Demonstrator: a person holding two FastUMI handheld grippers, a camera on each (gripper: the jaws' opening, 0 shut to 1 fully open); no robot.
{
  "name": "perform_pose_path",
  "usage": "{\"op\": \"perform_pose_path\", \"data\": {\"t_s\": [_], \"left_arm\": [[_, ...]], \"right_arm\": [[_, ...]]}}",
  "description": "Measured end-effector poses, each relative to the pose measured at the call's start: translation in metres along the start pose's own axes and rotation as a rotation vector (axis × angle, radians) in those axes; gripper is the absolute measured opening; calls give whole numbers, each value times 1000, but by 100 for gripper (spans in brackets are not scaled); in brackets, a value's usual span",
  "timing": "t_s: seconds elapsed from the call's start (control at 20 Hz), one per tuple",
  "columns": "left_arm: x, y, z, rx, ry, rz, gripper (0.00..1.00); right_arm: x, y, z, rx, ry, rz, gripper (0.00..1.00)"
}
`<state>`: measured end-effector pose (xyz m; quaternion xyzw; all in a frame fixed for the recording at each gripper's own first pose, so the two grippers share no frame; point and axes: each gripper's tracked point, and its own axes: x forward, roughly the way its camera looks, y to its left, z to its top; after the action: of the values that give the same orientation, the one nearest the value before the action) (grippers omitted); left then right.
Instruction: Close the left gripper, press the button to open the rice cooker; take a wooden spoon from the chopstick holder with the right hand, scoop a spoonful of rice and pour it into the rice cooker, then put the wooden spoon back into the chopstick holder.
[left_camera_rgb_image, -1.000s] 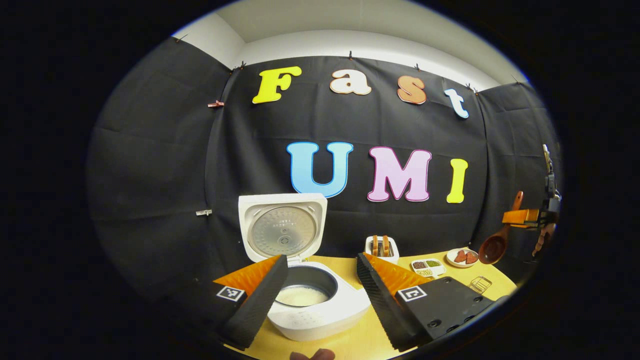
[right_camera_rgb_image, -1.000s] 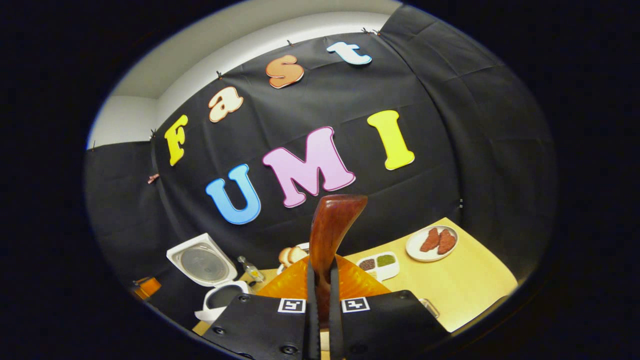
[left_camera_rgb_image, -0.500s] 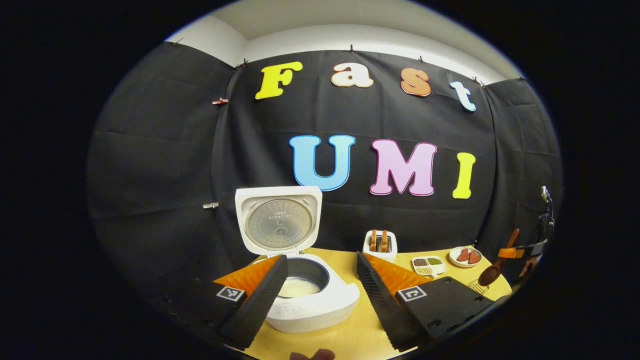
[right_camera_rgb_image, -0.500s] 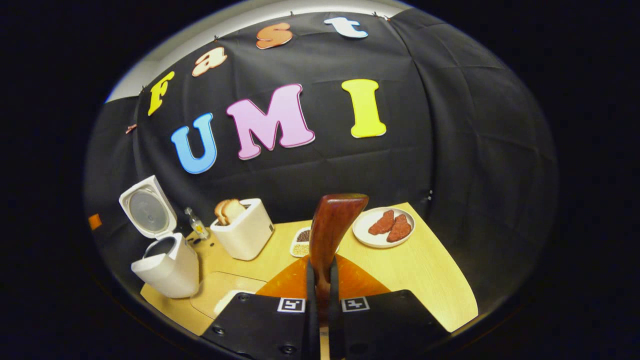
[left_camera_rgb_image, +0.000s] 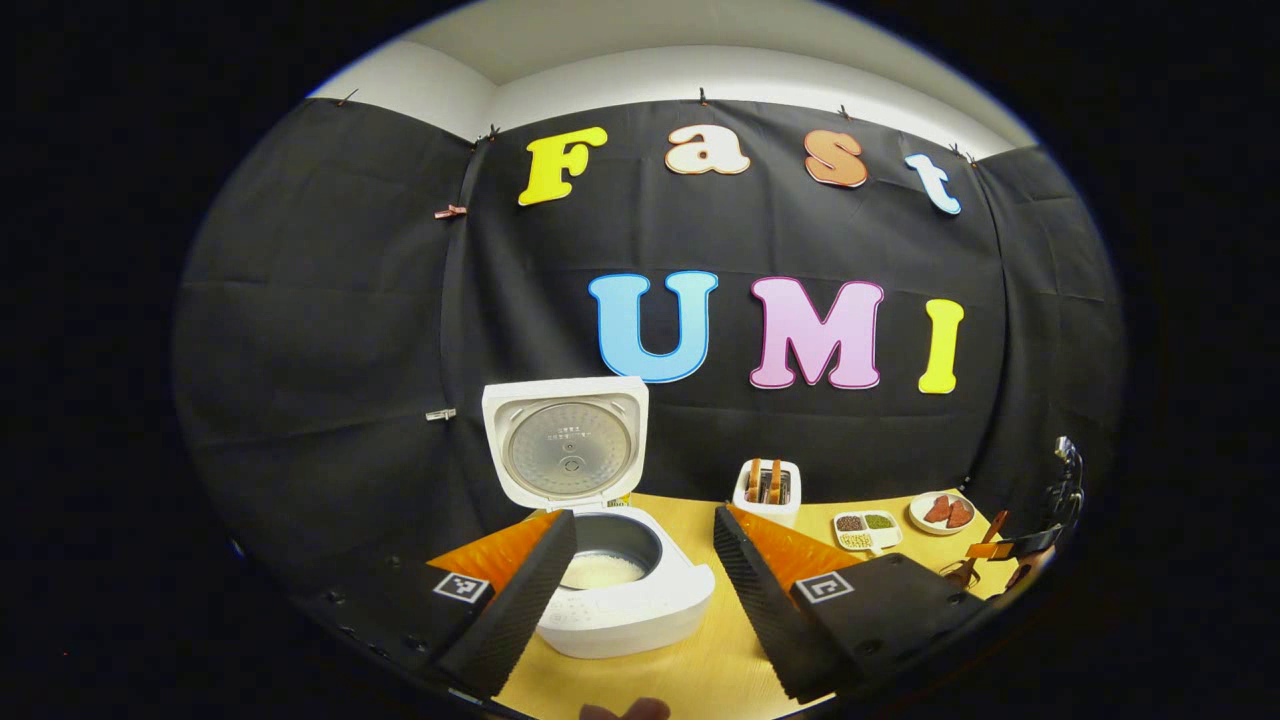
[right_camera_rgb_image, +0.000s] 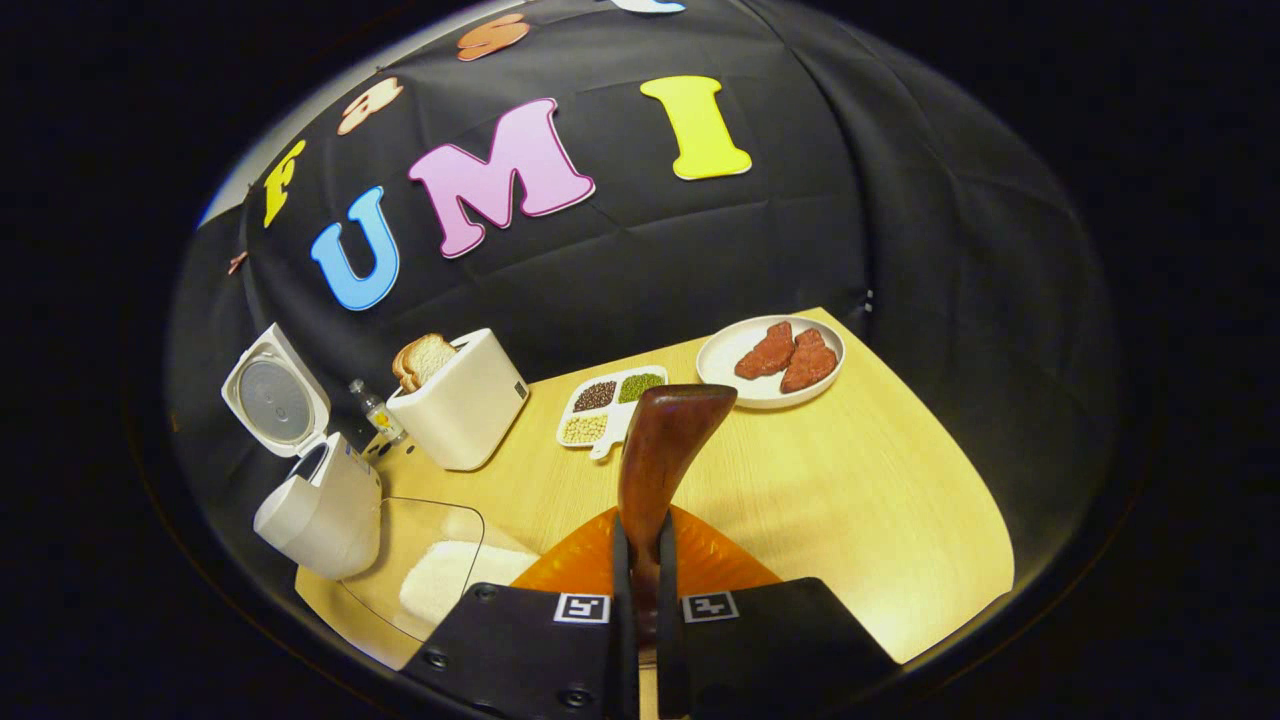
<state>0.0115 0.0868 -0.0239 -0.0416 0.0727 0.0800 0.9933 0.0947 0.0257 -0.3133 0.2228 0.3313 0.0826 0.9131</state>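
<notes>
Right gripper (right_camera_rgb_image: 640, 590): both fingers were pressed flat against the wooden spoon (right_camera_rgb_image: 658, 455), clamping its handle between them. In the right gripper view the handle's broad end rose straight up out of the fingers, long axis running away from the camera along the fingers' line; the bowl end could not be seen there. In the left gripper view the same spoon (left_camera_rgb_image: 968, 572) appeared far off at the right edge, small, held by the right gripper (left_camera_rgb_image: 1010, 548) low over the table's right end; its long axis was tilted, bowl end down and toward the left, handle up toward the gripper. Beyond the spoon in the right gripper view lay a divided dish of grains (right_camera_rgb_image: 608, 403) and a plate with two reddish pieces (right_camera_rgb_image: 770, 360) on the wooden table (right_camera_rgb_image: 850, 500). A clear container of white rice (right_camera_rgb_image: 435, 575) sat just left of the gripper, beside the rice cooker (right_camera_rgb_image: 320, 505), whose lid stood open. A toaster with bread (right_camera_rgb_image: 458, 398) stood behind it, a small bottle (right_camera_rgb_image: 375, 408) between the two. Left gripper (left_camera_rgb_image: 640, 565): fingers spread wide apart, holding nothing, framing the open rice cooker (left_camera_rgb_image: 620, 590); white rice showed in its inner pot, lid upright behind.
</notes>
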Motion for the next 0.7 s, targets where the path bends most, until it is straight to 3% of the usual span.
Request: {"op": "perform_pose_path", "data": {"t_s": [0.25,0.45,0.5,0.7], "left_arm": [[-3,2,3,-31,4,9,95],[1,2,7,-30,-10,1,95],[2,1,8,-29,-12,-3,95],[9,0,14,-18,-27,-18,95]], "right_arm": [[-1,-5,-5,84,10,2,14],[-8,-17,-14,96,24,-46,27],[-10,-19,-14,95,21,-55,43],[-33,-25,-12,86,-6,-91,82]]}}
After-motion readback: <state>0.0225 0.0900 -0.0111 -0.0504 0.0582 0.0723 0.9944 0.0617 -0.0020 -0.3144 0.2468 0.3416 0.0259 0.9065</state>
